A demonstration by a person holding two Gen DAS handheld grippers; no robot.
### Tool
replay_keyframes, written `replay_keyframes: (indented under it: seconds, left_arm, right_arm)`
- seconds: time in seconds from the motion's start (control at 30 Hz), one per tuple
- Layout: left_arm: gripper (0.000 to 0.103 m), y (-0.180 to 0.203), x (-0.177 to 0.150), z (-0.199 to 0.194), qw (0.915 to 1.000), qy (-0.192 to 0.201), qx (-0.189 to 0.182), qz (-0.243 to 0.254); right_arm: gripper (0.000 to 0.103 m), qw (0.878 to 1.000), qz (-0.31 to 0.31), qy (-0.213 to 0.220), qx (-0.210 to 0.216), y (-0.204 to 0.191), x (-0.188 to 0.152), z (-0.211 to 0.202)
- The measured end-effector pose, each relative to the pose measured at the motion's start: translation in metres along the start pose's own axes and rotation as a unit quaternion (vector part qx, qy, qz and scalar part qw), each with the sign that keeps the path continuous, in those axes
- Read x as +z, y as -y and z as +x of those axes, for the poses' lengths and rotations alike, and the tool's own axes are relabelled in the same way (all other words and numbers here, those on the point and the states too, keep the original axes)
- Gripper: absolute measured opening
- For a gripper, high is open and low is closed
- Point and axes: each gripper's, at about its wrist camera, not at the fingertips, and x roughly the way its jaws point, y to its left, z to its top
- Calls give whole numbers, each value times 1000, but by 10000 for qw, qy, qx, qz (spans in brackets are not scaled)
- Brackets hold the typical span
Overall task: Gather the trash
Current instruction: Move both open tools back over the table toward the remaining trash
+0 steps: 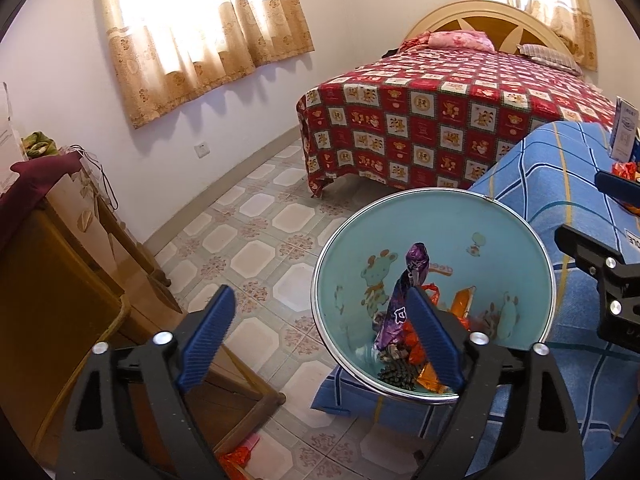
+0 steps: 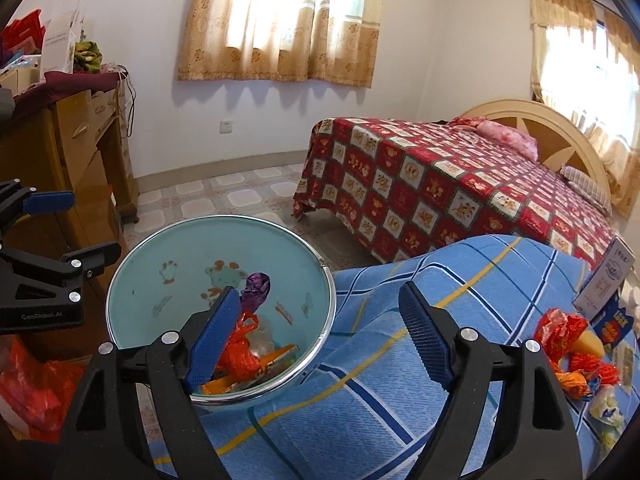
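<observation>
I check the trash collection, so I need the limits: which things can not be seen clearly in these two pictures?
- Bin bottom: left wrist view, the wrappers and the left gripper's finger cover it.
- Wrapper pile on the blue cloth: right wrist view, partly cut by the lens edge.
- White carton: its print is too small to read.
- Red bag: the right gripper's body hides part.

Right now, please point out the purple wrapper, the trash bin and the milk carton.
purple wrapper (image 1: 416, 258), left wrist view, its upper twisted end.
trash bin (image 2: 168, 256), right wrist view, bare inner wall.
milk carton (image 2: 606, 280), right wrist view, its printed front face.
</observation>
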Motion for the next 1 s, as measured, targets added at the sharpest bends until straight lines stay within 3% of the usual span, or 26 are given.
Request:
replay_keyframes:
  seconds: [0.23,1.0]
  left_arm:
    - [97,4,-4,1,10000,-21,79,57]
    - [97,44,-18,2,9982,-264,-50,539]
  right_arm:
    - [88,9999,19,43,-98,4,-5,-3]
    - [97,9982,267,-189,-499,35,-30,-29]
